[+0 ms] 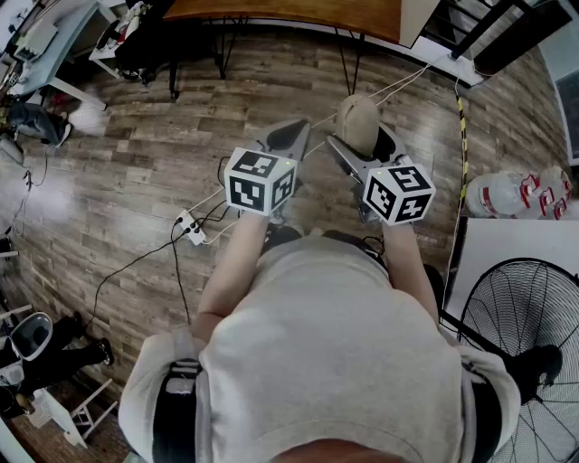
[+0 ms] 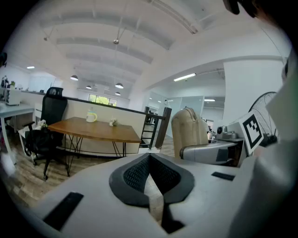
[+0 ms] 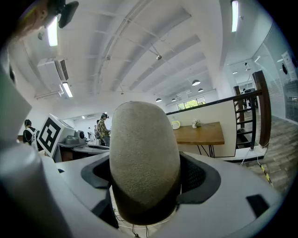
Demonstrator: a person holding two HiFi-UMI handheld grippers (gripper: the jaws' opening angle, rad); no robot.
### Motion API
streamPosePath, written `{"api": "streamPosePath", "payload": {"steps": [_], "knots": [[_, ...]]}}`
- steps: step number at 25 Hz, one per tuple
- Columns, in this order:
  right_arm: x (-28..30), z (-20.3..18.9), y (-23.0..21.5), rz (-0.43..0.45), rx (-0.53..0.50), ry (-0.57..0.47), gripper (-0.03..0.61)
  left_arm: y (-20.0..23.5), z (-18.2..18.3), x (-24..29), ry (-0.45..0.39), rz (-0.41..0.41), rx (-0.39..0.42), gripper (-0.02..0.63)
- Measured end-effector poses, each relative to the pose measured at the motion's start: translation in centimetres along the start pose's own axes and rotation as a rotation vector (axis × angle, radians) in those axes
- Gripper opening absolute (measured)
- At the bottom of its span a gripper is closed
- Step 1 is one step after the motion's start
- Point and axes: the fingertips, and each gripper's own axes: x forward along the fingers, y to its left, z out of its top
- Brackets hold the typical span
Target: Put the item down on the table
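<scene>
A beige, rounded, felt-like item (image 1: 357, 122) with a dark lower band stands upright between the jaws of my right gripper (image 1: 364, 145), which is shut on it with the jaws held wide. Up close the beige item (image 3: 144, 158) fills the middle of the right gripper view and hides the right gripper (image 3: 146, 160) tips. My left gripper (image 1: 288, 137) hovers beside it at the same height, shut and empty; the left gripper (image 2: 150, 155) tips meet. Both grippers hang over the wooden floor. The wooden table (image 1: 289, 14) stands ahead of them, also seen as the wooden table (image 2: 93, 130) and the wooden table (image 3: 200, 134).
A mug (image 2: 91, 116) and a small plant sit on the table. A power strip (image 1: 190, 228) with cables lies on the floor below the grippers. A floor fan (image 1: 520, 335) and water bottles (image 1: 516, 194) are at the right. A black office chair (image 2: 51, 111) stands left of the table.
</scene>
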Motion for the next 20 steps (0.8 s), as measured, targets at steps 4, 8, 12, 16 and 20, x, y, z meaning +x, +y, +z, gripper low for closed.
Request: {"api": "streamPosePath", "payload": {"steps": [4, 8, 12, 16, 20], "knots": [[0.2, -0.1, -0.5, -0.009, -0.008, 0.009, 0.41, -0.2, 0.2, 0.5, 0.006, -0.027, -0.018, 0.012], [-0.1, 0.2, -0.6, -0.022, -0.026, 0.002, 0.41, -0.6, 0.4, 0.5, 0.015, -0.037, 0.015, 0.012], [-0.5, 0.4, -0.8, -0.032, -0.049, 0.003, 0.41, -1.2, 0.6, 0.4, 0.015, -0.04, 0.056, 0.012], [-0.2, 0.3, -0.1, -0.027, -0.061, 0.015, 0.408, -1.0, 0.8, 0.1, 0.01, -0.047, 0.059, 0.012], [0.3, 0.0, 1.1, -0.013, -0.077, 0.025, 0.41, -0.6, 0.2, -0.6, 0.011, -0.05, 0.049, 0.012]]}}
